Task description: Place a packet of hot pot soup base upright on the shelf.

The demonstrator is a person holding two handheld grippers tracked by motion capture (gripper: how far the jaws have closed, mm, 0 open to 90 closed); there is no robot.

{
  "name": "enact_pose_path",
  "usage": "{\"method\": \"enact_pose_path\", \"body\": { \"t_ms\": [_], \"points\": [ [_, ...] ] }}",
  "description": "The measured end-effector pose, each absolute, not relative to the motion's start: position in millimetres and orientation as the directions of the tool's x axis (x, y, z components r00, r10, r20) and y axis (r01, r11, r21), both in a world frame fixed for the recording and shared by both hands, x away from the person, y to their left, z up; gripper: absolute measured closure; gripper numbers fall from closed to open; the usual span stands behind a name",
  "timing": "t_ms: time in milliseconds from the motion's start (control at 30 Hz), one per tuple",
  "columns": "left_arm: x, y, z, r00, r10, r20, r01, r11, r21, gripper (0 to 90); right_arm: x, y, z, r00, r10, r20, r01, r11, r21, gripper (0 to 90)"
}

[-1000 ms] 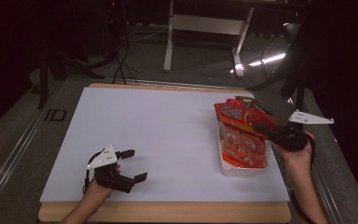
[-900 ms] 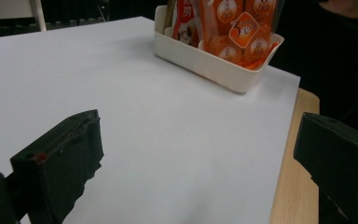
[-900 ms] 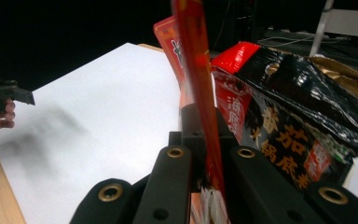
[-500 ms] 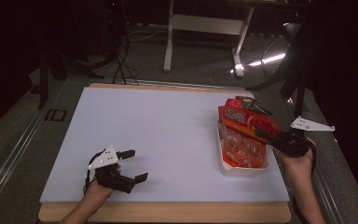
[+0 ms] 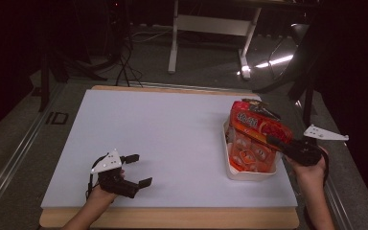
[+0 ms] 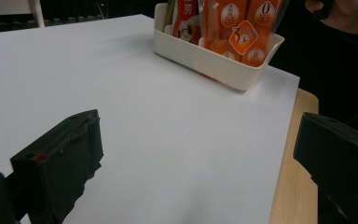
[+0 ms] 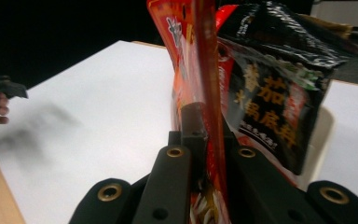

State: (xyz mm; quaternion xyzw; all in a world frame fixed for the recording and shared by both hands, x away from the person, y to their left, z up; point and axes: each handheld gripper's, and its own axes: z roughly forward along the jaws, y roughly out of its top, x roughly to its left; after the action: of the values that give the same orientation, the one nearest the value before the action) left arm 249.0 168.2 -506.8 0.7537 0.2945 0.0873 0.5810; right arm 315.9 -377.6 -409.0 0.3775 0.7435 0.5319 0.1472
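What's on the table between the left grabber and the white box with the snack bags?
Nothing. In the high view, only bare white table lies between the left gripper and the white bin. The left gripper view shows the same bare stretch.

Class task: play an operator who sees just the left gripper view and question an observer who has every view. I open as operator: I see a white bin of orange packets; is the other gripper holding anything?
Observer: Yes, the right gripper is shut on the edge of a red packet above the white bin.
Operator: Anything behind that packet?
Observer: In the right gripper view a black packet with printed characters stands just behind it.
Operator: Where does my own gripper sit on the table?
Observer: The left gripper rests open near the table's front left corner, far from the bin.
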Motion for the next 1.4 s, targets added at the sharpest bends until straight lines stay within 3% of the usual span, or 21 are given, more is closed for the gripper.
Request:
{"method": "enact_pose_path", "body": {
  "t_ms": [800, 1400],
  "points": [
    [249.5, 168.6, -508.6, 0.809, 0.545, -0.218, 0.352, -0.152, 0.924, 1.8, 342.8, -399.5, -415.0, -0.598, 0.761, 0.251, 0.476, 0.085, 0.875, 87.6],
    [249.9, 167.9, -508.3, 0.813, 0.541, -0.217, 0.349, -0.154, 0.924, 1.8, 335.3, -388.1, -386.9, -0.599, 0.776, 0.199, 0.434, 0.105, 0.895, 65.6]
  ]
}}
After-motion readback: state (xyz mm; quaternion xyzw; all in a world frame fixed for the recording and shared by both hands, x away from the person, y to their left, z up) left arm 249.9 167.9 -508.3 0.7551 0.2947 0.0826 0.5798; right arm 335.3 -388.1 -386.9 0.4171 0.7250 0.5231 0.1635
